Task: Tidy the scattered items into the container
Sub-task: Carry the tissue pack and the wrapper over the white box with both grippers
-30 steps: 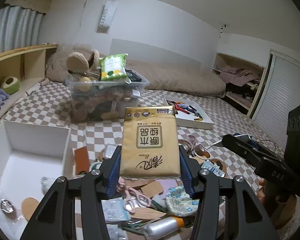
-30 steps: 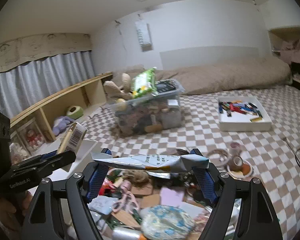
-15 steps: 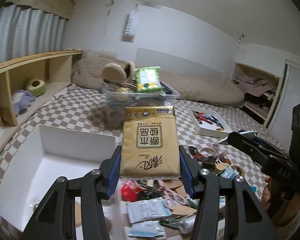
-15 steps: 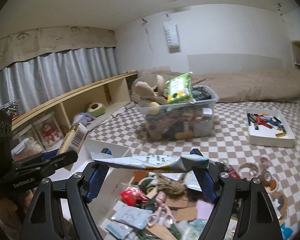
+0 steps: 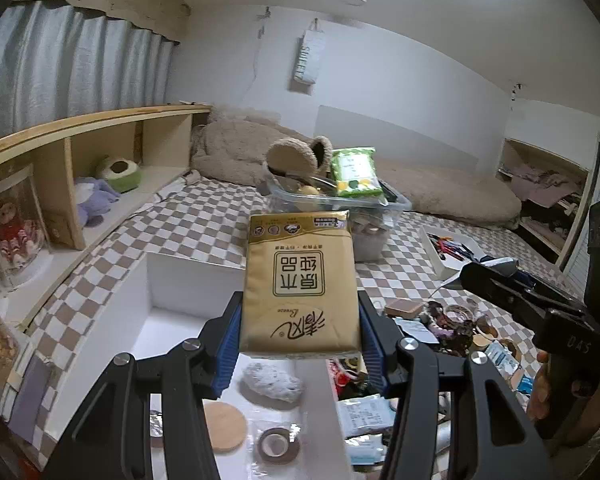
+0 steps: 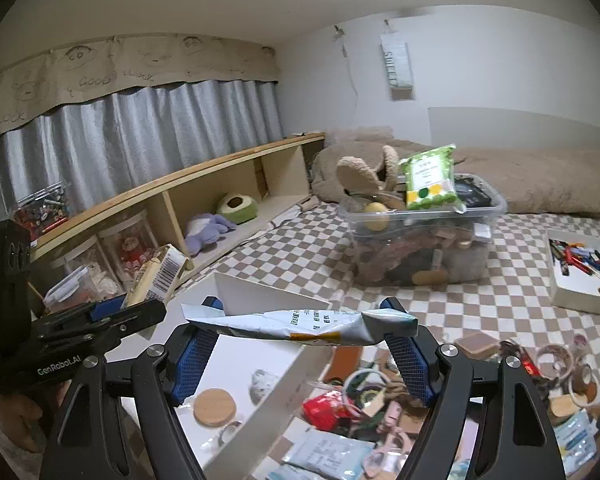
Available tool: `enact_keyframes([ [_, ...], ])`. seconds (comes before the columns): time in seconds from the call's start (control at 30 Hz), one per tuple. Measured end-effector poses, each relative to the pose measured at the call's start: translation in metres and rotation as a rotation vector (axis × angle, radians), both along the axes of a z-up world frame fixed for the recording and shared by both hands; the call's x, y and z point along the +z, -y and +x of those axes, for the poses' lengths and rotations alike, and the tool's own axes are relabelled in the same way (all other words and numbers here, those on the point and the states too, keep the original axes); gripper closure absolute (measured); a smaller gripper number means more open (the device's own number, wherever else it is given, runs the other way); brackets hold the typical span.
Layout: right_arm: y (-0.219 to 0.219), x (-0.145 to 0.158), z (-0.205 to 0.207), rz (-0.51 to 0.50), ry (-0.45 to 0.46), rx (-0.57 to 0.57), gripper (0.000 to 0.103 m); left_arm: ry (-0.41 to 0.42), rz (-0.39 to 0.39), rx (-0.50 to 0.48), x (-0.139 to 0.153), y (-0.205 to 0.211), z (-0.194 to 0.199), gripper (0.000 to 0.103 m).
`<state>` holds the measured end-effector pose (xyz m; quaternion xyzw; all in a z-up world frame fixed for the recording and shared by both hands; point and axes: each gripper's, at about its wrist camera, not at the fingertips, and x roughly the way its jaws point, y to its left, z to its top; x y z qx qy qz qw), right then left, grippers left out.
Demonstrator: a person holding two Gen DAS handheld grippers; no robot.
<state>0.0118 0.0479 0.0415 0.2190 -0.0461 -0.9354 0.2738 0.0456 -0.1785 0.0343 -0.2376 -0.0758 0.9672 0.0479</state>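
Note:
My left gripper (image 5: 300, 312) is shut on a yellow tissue pack (image 5: 300, 276), held upright above the open white box (image 5: 188, 280). In the box lie a wooden lid (image 5: 224, 426), a tape roll (image 5: 278, 444) and a grey fluffy lump (image 5: 272, 384). My right gripper (image 6: 300, 308) is shut on a flat, crumpled pale-blue packet (image 6: 300, 324), held level over the box's near right wall (image 6: 284, 384). The scattered pile (image 6: 380, 408) lies to the right of the box. The left gripper (image 6: 156, 312) with the tissue pack (image 6: 160, 276) also shows at the left of the right wrist view.
A clear plastic bin (image 5: 364, 216) full of toys, with a green pack on top, stands behind the box. A white tray of coloured pens (image 6: 584, 276) lies at the right. A wooden shelf (image 5: 80, 148) with plush toys runs along the left, and a beige cushion lies at the back.
Both grippers have swung left with their loads, away from above the pile and over the white box. Neither grip has changed.

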Motion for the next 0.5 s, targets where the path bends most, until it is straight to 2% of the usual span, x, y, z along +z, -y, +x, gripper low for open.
enact_keyframes([
  [0.27,0.034,-0.011,-0.010,0.022,0.053,0.076,0.023,0.017,-0.014,0.036,-0.006,0.028,0.001,0.051],
  [0.5,0.072,-0.029,-0.018,0.099,0.098,0.148,0.023,0.075,0.009,0.051,-0.024,0.053,-0.012,0.051],
])
